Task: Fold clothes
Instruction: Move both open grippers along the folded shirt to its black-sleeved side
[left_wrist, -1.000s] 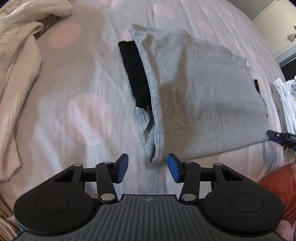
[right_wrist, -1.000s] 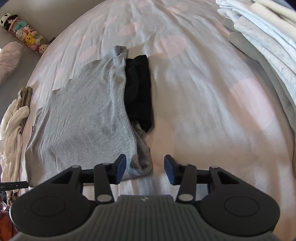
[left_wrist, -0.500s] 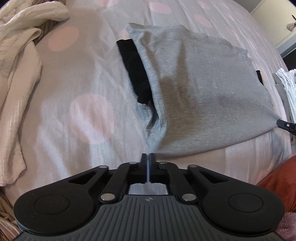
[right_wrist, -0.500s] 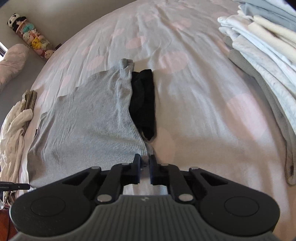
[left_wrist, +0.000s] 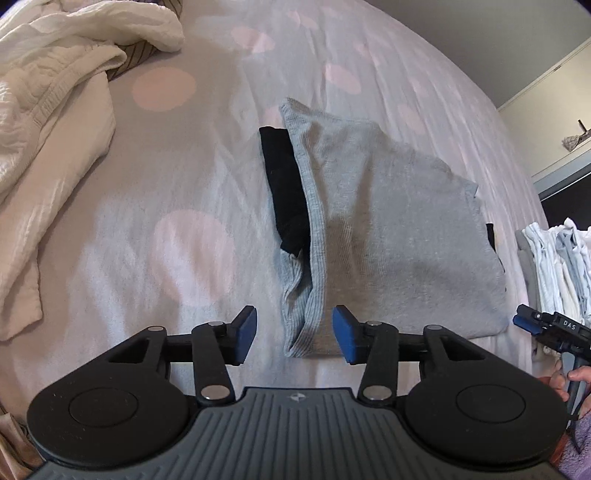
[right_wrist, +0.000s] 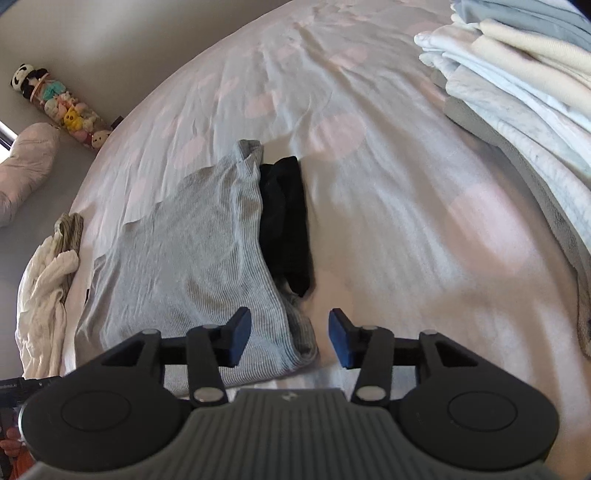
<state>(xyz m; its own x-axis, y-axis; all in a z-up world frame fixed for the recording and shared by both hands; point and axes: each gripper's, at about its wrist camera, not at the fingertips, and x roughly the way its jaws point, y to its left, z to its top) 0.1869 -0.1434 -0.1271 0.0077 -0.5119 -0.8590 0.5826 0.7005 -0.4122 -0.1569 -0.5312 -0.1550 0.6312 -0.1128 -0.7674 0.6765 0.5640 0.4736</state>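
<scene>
A grey ribbed garment (left_wrist: 388, 229) lies folded flat on the pink-dotted bed sheet (left_wrist: 177, 258), with a black piece (left_wrist: 284, 192) showing from under one long edge. My left gripper (left_wrist: 294, 334) hovers over the garment's near corner. Its jaws are opening, and the corner fold lies between the blue pads without being pressed. In the right wrist view the same grey garment (right_wrist: 192, 251) and black piece (right_wrist: 284, 221) appear. My right gripper (right_wrist: 290, 338) is over the other near corner, its jaws opening too, with cloth between the pads but not gripped.
Crumpled white clothes (left_wrist: 55, 110) lie at the left of the bed. A stack of folded clothes (right_wrist: 517, 92) sits at the right. The right gripper's tip (left_wrist: 535, 325) and a hand (left_wrist: 576, 376) show at the left view's edge. Plush toys (right_wrist: 59, 107) line the wall.
Half a second ago both grippers were shut at the garment's near corners; now both have opened and let the cloth go. The left view has pulled back slightly.
</scene>
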